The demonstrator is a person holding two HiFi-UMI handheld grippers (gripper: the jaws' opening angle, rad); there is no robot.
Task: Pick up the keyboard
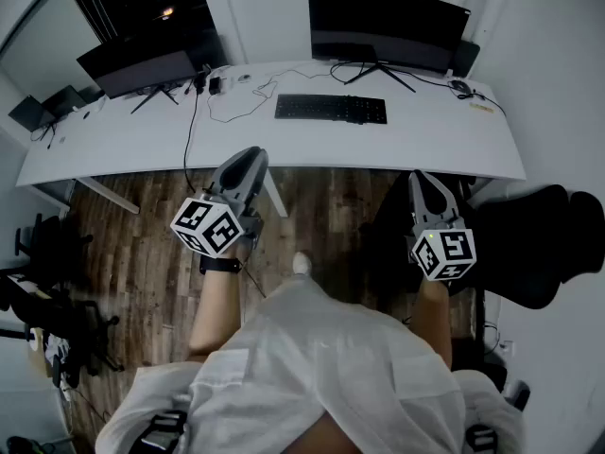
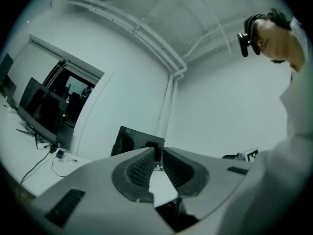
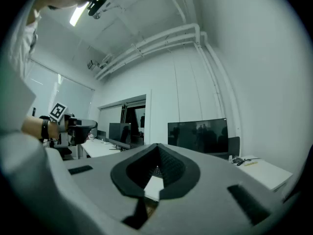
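At the far left end of the long white desk (image 1: pixel 113 145) sit a few dark devices (image 1: pixel 38 112), too small to make out. Next along stands the left monitor (image 1: pixel 142 67), and a black cable (image 1: pixel 192 121) runs from near its foot across the desk top to the front edge. More thin cable loops (image 1: pixel 241 102) lie just left of the keyboard, apart from it.

The left gripper (image 1: pixel 250 157) is held low over the wood floor (image 1: pixel 132 244), its tips about level with the desk's front edge, beside a white desk leg (image 1: pixel 276 195). Its jaws are closed together with nothing between them.

The keyboard (image 1: pixel 331 109) lies flat on the desk in front of the right monitor (image 1: pixel 386 26), well apart from both grippers. A strip of bare desk top separates it from the front edge.

The right gripper (image 1: pixel 422 180) hangs at the desk's front edge, to the right of the keyboard. Its jaws are pressed shut and empty.

Beyond it a mouse (image 1: pixel 460 86) rests near the desk's right end, and a black office chair (image 1: pixel 544 244) stands close by the person's right side.
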